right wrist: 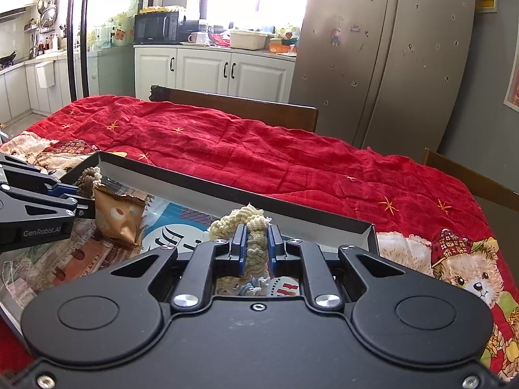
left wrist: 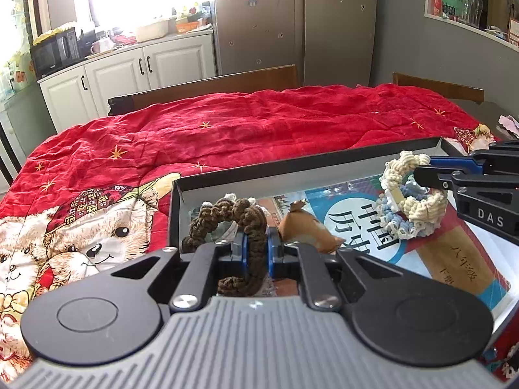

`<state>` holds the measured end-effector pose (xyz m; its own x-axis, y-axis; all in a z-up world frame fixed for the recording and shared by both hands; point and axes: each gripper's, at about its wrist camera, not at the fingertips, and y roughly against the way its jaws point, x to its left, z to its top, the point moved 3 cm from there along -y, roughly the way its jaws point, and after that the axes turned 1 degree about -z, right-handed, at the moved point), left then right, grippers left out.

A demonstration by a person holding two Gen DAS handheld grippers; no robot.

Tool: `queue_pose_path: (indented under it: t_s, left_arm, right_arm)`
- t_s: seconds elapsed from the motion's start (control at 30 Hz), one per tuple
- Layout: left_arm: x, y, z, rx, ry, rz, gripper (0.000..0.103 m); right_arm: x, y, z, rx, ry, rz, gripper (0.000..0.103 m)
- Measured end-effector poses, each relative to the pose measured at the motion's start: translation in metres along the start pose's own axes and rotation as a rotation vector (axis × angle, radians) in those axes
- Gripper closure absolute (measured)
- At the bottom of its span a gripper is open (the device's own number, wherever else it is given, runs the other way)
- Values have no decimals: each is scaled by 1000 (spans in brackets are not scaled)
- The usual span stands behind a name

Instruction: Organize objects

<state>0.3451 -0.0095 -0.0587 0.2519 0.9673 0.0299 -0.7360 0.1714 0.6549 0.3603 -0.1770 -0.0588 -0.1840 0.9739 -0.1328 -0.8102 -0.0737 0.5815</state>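
Scrunchies are what you're sorting: your left hand-held gripper (left wrist: 258,253) is clamped on the brown scrunchie (left wrist: 227,223), your right hand-held gripper (right wrist: 255,246) on the cream scrunchie (right wrist: 251,227) — both hang just above the box (left wrist: 292,168), over the book (left wrist: 356,223) inside. Loose knit can snag on a pad, so when you let go one may cling and lift back out. The brown one hangs near the snack bag (left wrist: 305,227) — lower carelessly and you'll nudge it. The two scrunchies also sit near enough that your grippers could clash.

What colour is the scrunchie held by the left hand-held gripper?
Dark brown scrunchie, in the left hand-held gripper; clearest in the left wrist view.
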Motion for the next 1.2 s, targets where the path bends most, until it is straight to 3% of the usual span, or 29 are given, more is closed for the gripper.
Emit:
queue_pose_path:
  t_s: [0.83,1.03,1.2]
  left_arm:
    - [-5,-7,-3,25,-27,-6,87]
    - [-6,-7,-4,22,-36,-3,69]
    - [-6,-5,-3,9,-44,6,63]
  right_arm:
    - [2,-14,-5,47,12,23,90]
    - [1,-14,-5,49,9,21,88]
    - [-1,-14,-5,46,0,13,82]
